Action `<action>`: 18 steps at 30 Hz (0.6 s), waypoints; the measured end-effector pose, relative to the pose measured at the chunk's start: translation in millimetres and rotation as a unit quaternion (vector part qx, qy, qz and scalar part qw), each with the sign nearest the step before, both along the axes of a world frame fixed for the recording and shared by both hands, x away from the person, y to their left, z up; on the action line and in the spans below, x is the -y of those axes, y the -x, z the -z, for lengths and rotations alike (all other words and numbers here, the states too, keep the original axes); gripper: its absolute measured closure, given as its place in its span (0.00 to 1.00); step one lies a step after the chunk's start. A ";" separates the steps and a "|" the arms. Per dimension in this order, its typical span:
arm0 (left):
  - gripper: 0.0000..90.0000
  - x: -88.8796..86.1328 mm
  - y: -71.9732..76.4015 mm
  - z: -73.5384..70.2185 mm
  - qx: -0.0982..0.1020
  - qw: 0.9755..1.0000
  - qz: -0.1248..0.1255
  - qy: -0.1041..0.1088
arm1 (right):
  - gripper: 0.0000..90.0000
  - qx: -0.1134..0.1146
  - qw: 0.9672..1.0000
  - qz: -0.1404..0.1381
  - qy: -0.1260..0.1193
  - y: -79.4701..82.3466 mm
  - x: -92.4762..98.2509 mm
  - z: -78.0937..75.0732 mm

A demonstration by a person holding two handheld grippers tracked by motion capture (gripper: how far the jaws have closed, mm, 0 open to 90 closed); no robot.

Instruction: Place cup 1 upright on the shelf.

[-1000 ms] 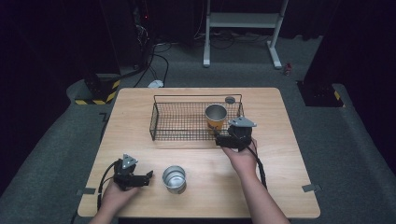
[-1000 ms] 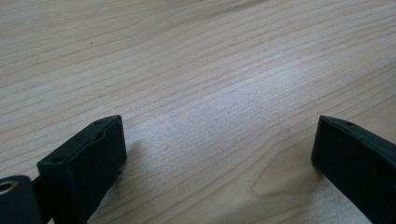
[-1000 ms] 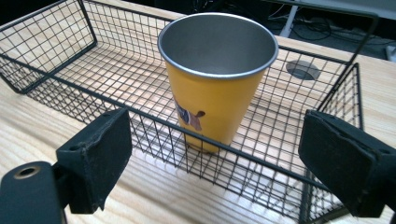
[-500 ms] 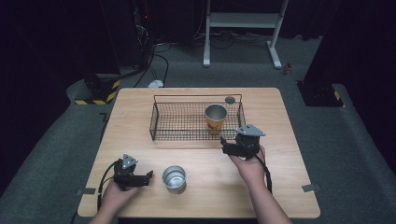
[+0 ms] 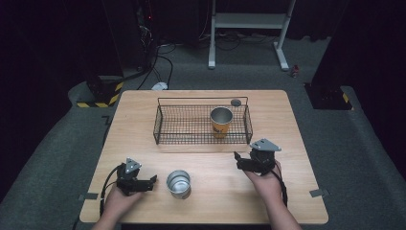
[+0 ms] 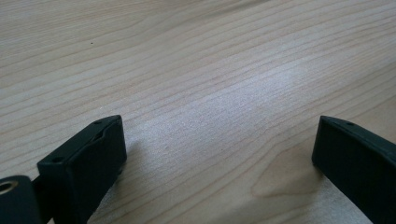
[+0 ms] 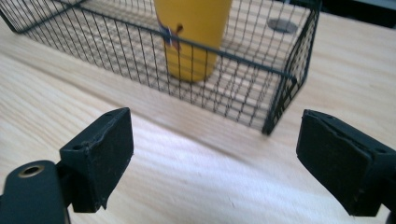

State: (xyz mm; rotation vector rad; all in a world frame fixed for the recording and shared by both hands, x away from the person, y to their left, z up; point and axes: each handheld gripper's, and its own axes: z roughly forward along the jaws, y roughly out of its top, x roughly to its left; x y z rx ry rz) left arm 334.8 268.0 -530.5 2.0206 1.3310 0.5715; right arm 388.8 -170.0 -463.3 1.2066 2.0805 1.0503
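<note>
Low in the high view, slightly left of centre, the silver cup [image 5: 178,183] stands upright on the bare table [image 5: 297,201], just right of the left gripper [image 5: 152,181] – close enough that a short slide should bring it between the jaws. That gripper rests low over the wood, jaws spread wide with nothing between them, as its own view shows. The right gripper [image 5: 235,156] sits right of centre, jaws wide apart and empty, just below the wire basket [image 5: 160,125], where the yellow cup [image 5: 221,122] stands upright in the right end – apparently the place meant for the cups.
</note>
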 end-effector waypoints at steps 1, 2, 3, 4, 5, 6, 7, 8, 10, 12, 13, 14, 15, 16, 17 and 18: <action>0.04 0.0 0.0 0.0 0.000 1.000 0.000 0.000 | 0.13 -0.003 1.000 0.003 0.000 1.3 1.7 1.9; 0.04 0.0 0.0 0.0 0.000 1.000 0.000 0.000 | 0.13 -0.006 1.000 0.004 -0.001 2.6 3.4 3.8; 0.04 0.0 0.0 0.0 0.000 1.000 0.000 0.000 | 0.13 -0.008 1.000 0.005 0.002 3.9 5.0 5.7; 0.04 0.0 0.0 0.0 0.000 1.000 0.000 0.000 | 0.13 -0.011 1.000 0.007 0.003 5.2 6.4 7.8; 0.04 0.0 0.0 0.0 0.000 1.000 0.000 0.000 | 0.13 -0.012 1.000 0.006 0.007 6.0 7.9 10.1; 0.04 0.0 0.0 0.0 0.000 1.000 0.000 0.000 | 0.13 -0.016 1.000 0.007 0.009 7.2 9.1 12.5; 0.04 0.0 0.0 0.0 0.000 1.000 0.000 0.000 | 0.13 -0.018 1.000 0.007 0.012 8.3 10.3 15.3; 0.04 0.0 0.0 0.0 0.000 1.000 0.000 0.000 | 0.12 -0.023 1.000 0.008 0.015 9.1 11.4 17.9; 0.04 0.0 0.0 0.0 0.000 1.000 0.000 0.000 | 0.12 -0.029 0.999 0.009 0.020 11.0 14.0 23.3; 0.04 0.0 0.0 0.0 0.000 1.000 0.000 0.000 | 0.13 -0.039 0.999 0.014 0.021 13.1 16.4 28.1; 0.04 0.0 0.0 0.0 0.000 1.000 0.000 0.000 | 0.12 -0.042 0.999 0.015 0.022 14.1 17.6 30.6; 0.04 0.0 0.0 0.0 0.000 1.000 0.000 0.000 | 0.13 -0.047 0.998 0.018 0.022 15.4 18.5 32.8; 0.04 0.0 0.0 0.0 0.000 1.000 0.000 0.000 | 0.13 -0.050 0.998 0.019 0.024 16.4 19.7 35.2; 0.04 0.0 0.0 0.0 0.000 1.000 0.000 0.000 | 0.13 -0.053 0.998 0.018 0.027 17.4 21.2 37.7; 0.04 0.0 0.0 0.0 0.000 1.000 0.000 0.000 | 0.13 -0.059 0.998 0.021 0.028 18.7 22.1 40.3; 0.04 0.0 0.0 0.0 0.000 1.000 0.000 0.000 | 0.13 -0.062 0.997 0.022 0.029 19.6 23.3 43.0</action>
